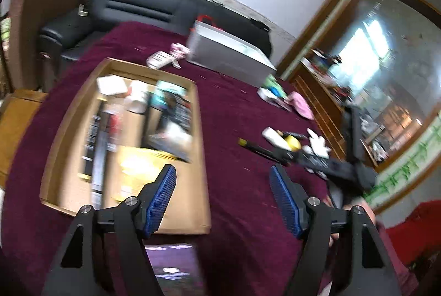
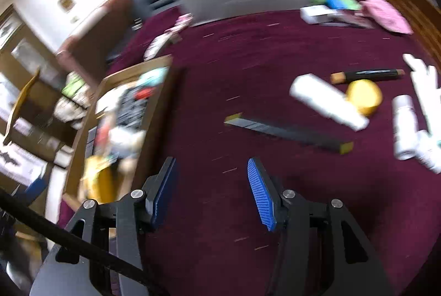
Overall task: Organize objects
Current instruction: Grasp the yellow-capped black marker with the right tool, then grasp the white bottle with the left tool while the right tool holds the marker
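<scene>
Left tool (image 1: 223, 180): right under your lens, blue pads (image 1: 162, 199) spread wide, nothing between them, hanging over the near edge of the cardboard box (image 1: 193, 147).
Right tool (image 2: 210, 183): jaws parted about halfway, empty too, over bare maroon cloth (image 2: 248, 53).
Cardboard box: on the tabletop to your left, already carrying several blurred items.
Loose objects: to the right of the box, well apart from it. Long black stick (image 2: 289, 132) nearest your right tool, then white tube (image 2: 328, 102) touching the yellow round piece (image 2: 363, 96), a black marker (image 2: 369, 74) behind, white bottle (image 2: 403, 126) further right.
Far edge: grey box (image 1: 228, 55), pink item (image 2: 386, 13), dark sofa (image 1: 137, 4) beyond.
</scene>
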Available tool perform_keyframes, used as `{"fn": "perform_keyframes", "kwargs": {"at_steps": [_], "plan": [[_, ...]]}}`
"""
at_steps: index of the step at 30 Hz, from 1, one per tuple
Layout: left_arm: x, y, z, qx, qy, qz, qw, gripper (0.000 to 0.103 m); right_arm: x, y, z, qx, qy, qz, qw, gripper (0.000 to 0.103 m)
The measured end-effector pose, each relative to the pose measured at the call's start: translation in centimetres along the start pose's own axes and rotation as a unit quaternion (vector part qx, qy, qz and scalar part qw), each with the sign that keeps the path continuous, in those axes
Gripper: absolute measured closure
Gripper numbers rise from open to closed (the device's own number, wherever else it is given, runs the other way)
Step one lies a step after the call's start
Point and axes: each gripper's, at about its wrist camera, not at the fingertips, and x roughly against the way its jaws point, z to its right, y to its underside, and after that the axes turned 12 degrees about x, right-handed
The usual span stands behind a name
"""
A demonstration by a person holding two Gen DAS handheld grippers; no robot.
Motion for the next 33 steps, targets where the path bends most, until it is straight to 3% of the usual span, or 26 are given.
{"fn": "perform_keyframes", "kwargs": {"at_steps": [4, 8, 17, 22, 28, 33], "plan": [[-2.6, 1.7, 2.6, -0.013, 0.001, -0.032, 0.9994, 0.039, -1.3, -1.2, 3.5, -0.015, 0.002, -0.017, 1.0, 0.052], [-3.7, 2.7, 3.4, -0.015, -0.008, -0.048, 0.9987, 0.039, -3.3, -2.3, 3.9, 0.028, 0.032, -0.032, 0.999, 0.052], [-0.8, 1.2, 0.9, 0.014, -0.035, -0.012, 0.9992, 0.039, -7.4, -2.4, 3.1, 0.121, 0.06, -0.088, 0.987, 0.052], [1.7, 0.2, -1.7, 0.033, -0.049, 0.017, 0.9981, 0.039, -7.4, -1.7, 3.4, 0.104, 0.085, -0.101, 0.986, 0.086], [2.0, -0.2, -3.6, 0.058, -0.046, 0.02, 0.9971, 0.039, -6.0, -0.7, 4.8, 0.045, 0.062, -0.11, 0.991, 0.09], [-0.1, 0.4, -1.9, 0.04, -0.032, -0.006, 0.9987, 0.039, -4.1, 1.5, 4.7, 0.037, 0.066, -0.113, 0.991, 0.091]]}}
